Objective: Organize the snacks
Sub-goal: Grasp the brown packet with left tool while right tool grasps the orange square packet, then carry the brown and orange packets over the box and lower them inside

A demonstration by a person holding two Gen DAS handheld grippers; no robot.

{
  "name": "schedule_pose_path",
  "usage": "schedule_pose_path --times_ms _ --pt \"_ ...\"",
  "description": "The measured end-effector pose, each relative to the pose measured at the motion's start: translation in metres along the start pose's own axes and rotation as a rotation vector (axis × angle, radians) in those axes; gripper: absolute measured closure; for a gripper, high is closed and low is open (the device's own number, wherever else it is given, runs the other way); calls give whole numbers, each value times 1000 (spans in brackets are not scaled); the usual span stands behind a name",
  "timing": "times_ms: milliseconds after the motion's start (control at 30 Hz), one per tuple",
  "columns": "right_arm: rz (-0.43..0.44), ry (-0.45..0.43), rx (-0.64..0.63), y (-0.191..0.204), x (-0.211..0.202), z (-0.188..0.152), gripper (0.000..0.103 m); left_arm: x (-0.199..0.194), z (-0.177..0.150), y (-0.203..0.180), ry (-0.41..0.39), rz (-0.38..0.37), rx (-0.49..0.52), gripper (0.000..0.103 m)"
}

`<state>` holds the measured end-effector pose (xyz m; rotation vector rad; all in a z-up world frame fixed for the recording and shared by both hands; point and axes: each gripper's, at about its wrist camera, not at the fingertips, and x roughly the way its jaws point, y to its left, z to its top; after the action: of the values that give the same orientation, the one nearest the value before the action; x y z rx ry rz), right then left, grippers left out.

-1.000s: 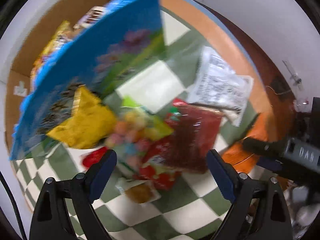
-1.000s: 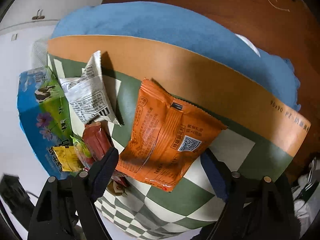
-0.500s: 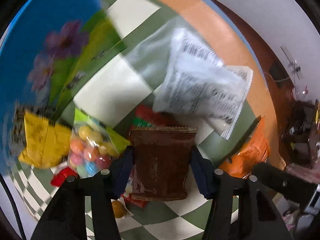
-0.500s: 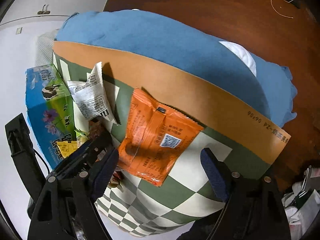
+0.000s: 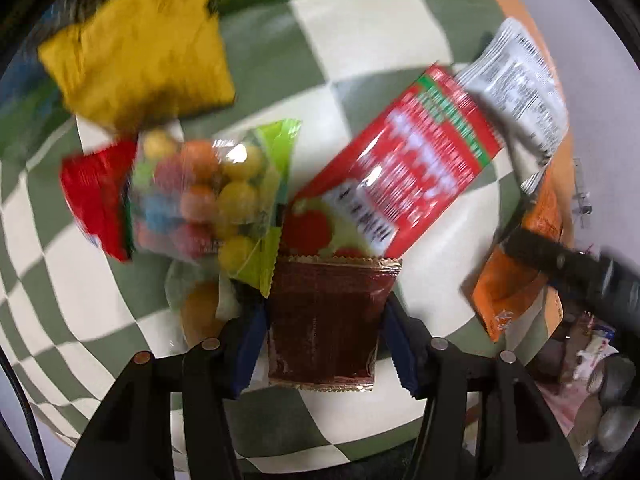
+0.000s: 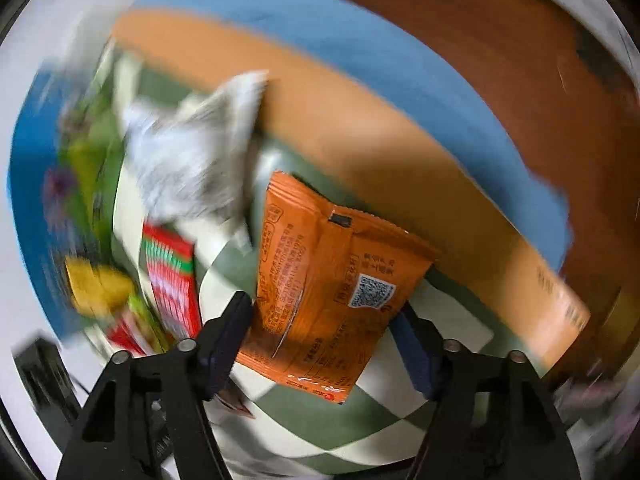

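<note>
- Left tool (image 5: pixel 324 320) was clamped on the dark brown sachet (image 5: pixel 326 320), both blue pads pressed to its sides, after a slight easing of the jaws.
- Just past that sachet lay a red packet (image 5: pixel 404 172) and a clear bag of coloured candy balls (image 5: pixel 208 200) on the green-and-white checked cloth (image 5: pixel 372 28).
- Further out sat a yellow pouch (image 5: pixel 140 52) and a white printed packet (image 5: pixel 516 84).
- Right tool (image 6: pixel 324 344) had its jaws closing in around the orange packet (image 6: pixel 328 280); the left pad touched its edge, the right pad stood just clear, so no grip there.
- Beyond it, blurred, ran an orange strip (image 6: pixel 360 128) and blue fabric (image 6: pixel 360 52).
</note>
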<state>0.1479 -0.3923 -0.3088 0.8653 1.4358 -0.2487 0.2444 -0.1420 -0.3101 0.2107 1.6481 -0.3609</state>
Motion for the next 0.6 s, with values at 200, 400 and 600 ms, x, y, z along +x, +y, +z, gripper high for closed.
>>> schedule_pose_path --times_ms 200,400,600 --pt "-239 73 -529 65 11 -31 34 15 -14 11 19 -28 19 48" --pt "-202 65 -472 61 11 -33 25 31 -45 -4 5 -25 20 50" --pt "-186 28 -368 34 12 -29 35 17 -69 11 -52 -20 -12 50"
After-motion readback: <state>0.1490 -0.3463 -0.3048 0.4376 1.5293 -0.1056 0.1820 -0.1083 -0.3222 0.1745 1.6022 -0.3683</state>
